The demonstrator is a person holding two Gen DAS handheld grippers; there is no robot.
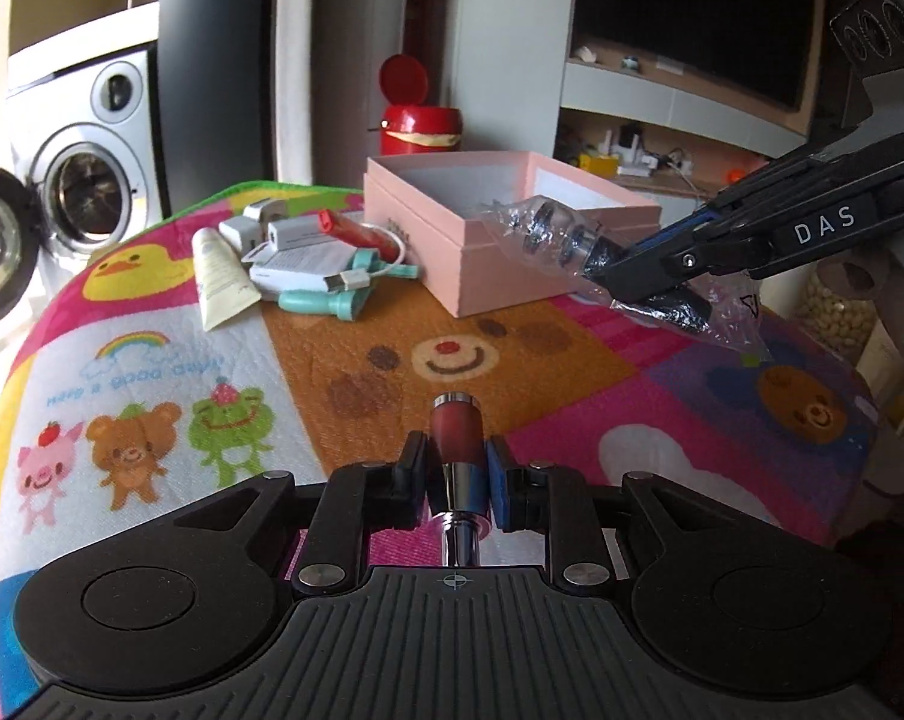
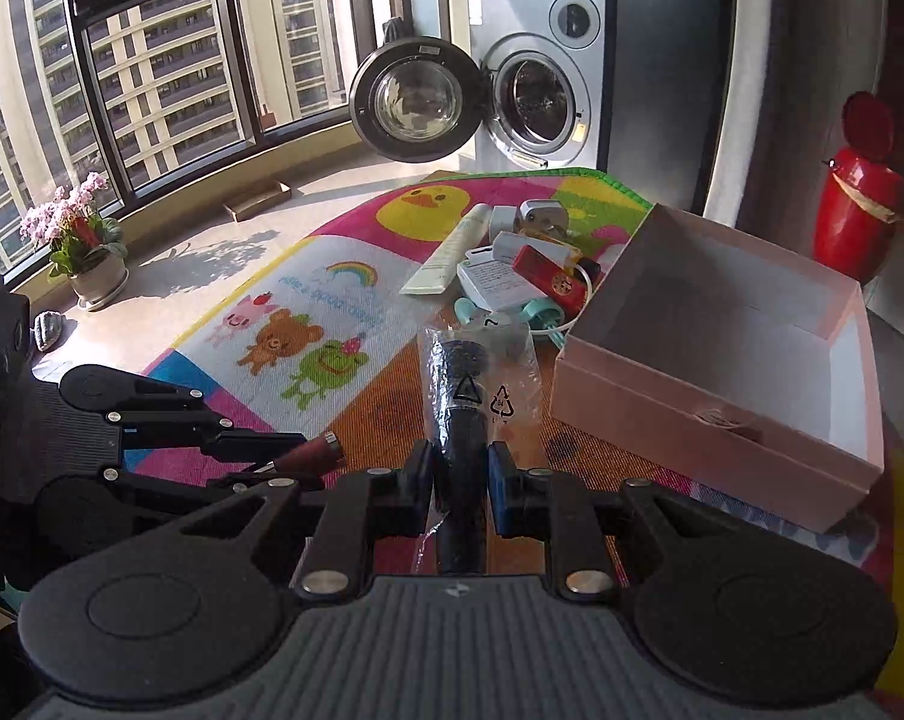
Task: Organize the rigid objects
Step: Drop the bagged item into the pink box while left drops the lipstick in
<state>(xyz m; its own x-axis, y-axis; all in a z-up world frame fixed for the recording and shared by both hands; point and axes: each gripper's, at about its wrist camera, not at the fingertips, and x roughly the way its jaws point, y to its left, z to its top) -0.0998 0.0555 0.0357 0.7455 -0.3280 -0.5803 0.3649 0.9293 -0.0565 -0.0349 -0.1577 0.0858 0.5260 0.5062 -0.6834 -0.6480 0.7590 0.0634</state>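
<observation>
1. The left claw (image 1: 457,474) is clamped on a dark red lipstick tube with chrome ends (image 1: 457,450), lifted above the colourful cartoon play mat (image 1: 152,360), probably for the box.
2. The right claw (image 2: 459,474) grips a black cylindrical object in a clear plastic bag (image 2: 464,396), just beside the open pink cardboard box (image 2: 722,420).
3. The remaining pile of small items (image 2: 524,264) lies on the mat behind the box.

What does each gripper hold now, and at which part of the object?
The left gripper holds a lipstick tube around its middle. The right gripper holds a dark tool in a clear plastic bag, clamped near its lower end.
</observation>
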